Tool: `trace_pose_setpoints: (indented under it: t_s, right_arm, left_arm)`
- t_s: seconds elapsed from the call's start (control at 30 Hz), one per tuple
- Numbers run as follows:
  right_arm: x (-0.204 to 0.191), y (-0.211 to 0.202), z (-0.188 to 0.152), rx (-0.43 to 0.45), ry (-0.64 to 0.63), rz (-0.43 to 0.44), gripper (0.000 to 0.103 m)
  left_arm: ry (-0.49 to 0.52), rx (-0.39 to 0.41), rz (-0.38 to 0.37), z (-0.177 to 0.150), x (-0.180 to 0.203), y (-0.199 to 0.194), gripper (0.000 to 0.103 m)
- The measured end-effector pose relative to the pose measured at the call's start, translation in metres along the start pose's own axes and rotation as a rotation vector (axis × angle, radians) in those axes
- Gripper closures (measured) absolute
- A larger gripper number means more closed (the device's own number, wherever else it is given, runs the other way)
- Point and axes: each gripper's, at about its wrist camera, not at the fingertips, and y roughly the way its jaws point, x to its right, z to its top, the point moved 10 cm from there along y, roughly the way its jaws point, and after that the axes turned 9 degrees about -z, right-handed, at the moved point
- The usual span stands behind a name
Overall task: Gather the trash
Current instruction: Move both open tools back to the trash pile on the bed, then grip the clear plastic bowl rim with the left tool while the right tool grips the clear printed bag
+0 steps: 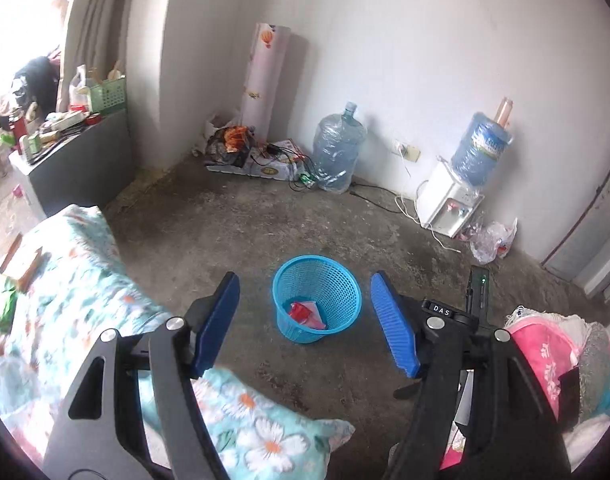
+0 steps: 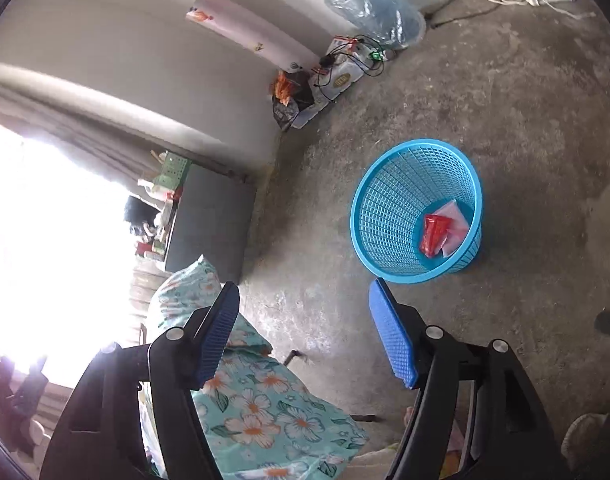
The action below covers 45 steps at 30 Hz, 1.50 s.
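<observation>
A blue mesh wastebasket (image 1: 317,280) stands on the concrete floor; it also shows in the right wrist view (image 2: 389,200). Inside it lie a red wrapper (image 1: 300,312) and a pale pink packet (image 1: 316,317); the right wrist view shows the red wrapper (image 2: 436,234) and the packet (image 2: 457,226) too. My left gripper (image 1: 305,282) is open and empty, above and short of the basket. My right gripper (image 2: 304,292) is open and empty, above the floor to the basket's near left. Part of the right gripper's body (image 1: 477,288) shows in the left wrist view.
A bed with a floral teal cover (image 1: 73,280) lies at left, also in the right wrist view (image 2: 265,400). Pink bedding (image 1: 545,344) is at right. A water jug (image 1: 337,148), a dispenser (image 1: 453,204), a plastic bag (image 1: 493,240), cables and boxes line the wall. A cluttered grey cabinet (image 1: 81,160) stands far left.
</observation>
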Motion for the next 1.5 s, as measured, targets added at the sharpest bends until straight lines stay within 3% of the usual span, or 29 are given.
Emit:
trace_pose_setpoints:
  t_s: [0.2, 0.37, 0.47, 0.57, 0.73, 0.97, 1.07, 1.3, 1.5]
  right_arm:
    - [-0.072, -0.035, -0.035, -0.012, -0.181, 0.095, 0.027]
    - [-0.140, -0.054, -0.082, -0.057, -0.354, 0.164, 0.025]
    - [-0.180, -0.060, -0.117, -0.107, -0.460, 0.225, 0.025]
    - [-0.212, -0.060, -0.151, -0.161, -0.551, 0.258, 0.025]
    - [-0.261, -0.062, -0.209, -0.226, -0.699, 0.314, 0.025]
    - [-0.329, -0.053, -0.282, -0.277, -0.918, 0.373, 0.025]
    - [-0.348, -0.042, -0.307, -0.294, -1.009, 0.376, 0.032]
    - [-0.365, -0.023, -0.345, -0.287, -1.213, 0.335, 0.043]
    - [-0.364, -0.006, -0.351, -0.254, -1.323, 0.260, 0.053]
  left_arm:
    - [-0.123, 0.114, 0.192, -0.029, -0.071, -0.124, 0.038]
    - [-0.272, 0.152, 0.344, -0.059, -0.138, -0.203, 0.038]
    - [-0.335, 0.159, 0.394, -0.077, -0.168, -0.232, 0.038]
    - [-0.400, 0.153, 0.394, -0.090, -0.196, -0.244, 0.038]
    - [-0.457, 0.082, 0.395, -0.100, -0.239, -0.229, 0.038]
    - [-0.493, -0.067, 0.384, -0.098, -0.289, -0.173, 0.041]
    - [-0.491, -0.135, 0.384, -0.101, -0.307, -0.151, 0.045]
    - [-0.481, -0.314, 0.395, -0.126, -0.337, -0.114, 0.049]
    - [-0.518, -0.387, 0.399, -0.144, -0.357, -0.103, 0.059]
